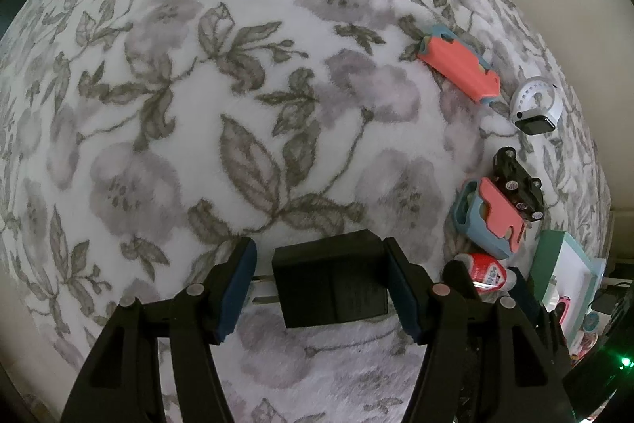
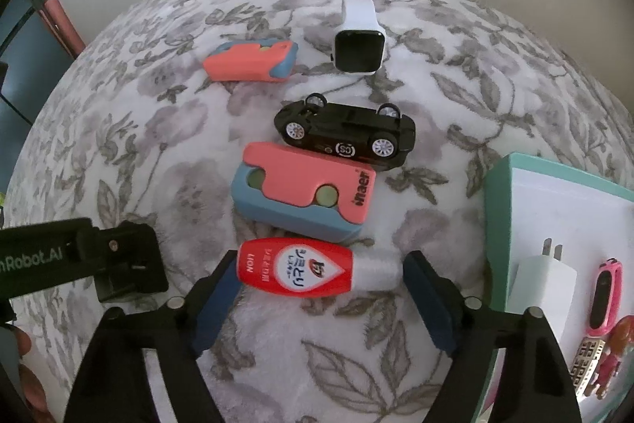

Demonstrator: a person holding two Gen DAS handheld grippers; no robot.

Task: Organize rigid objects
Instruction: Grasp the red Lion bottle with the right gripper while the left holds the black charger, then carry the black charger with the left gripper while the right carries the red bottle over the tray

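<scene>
The floral cloth (image 1: 178, 106) on the worktop lies bare and wide to the left. On the right a close row blocks passage: red bottle (image 2: 295, 270), pink-blue case (image 2: 303, 195), black toy car (image 2: 348, 129), white watch (image 2: 359, 44), beside the green box (image 2: 499, 224).

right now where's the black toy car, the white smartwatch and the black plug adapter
black toy car (image 2: 348, 133): right wrist view, on its underside between the wheels
white smartwatch (image 2: 359, 49): right wrist view, on its dark screen
black plug adapter (image 1: 331, 282): left wrist view, on its body's top face
</scene>
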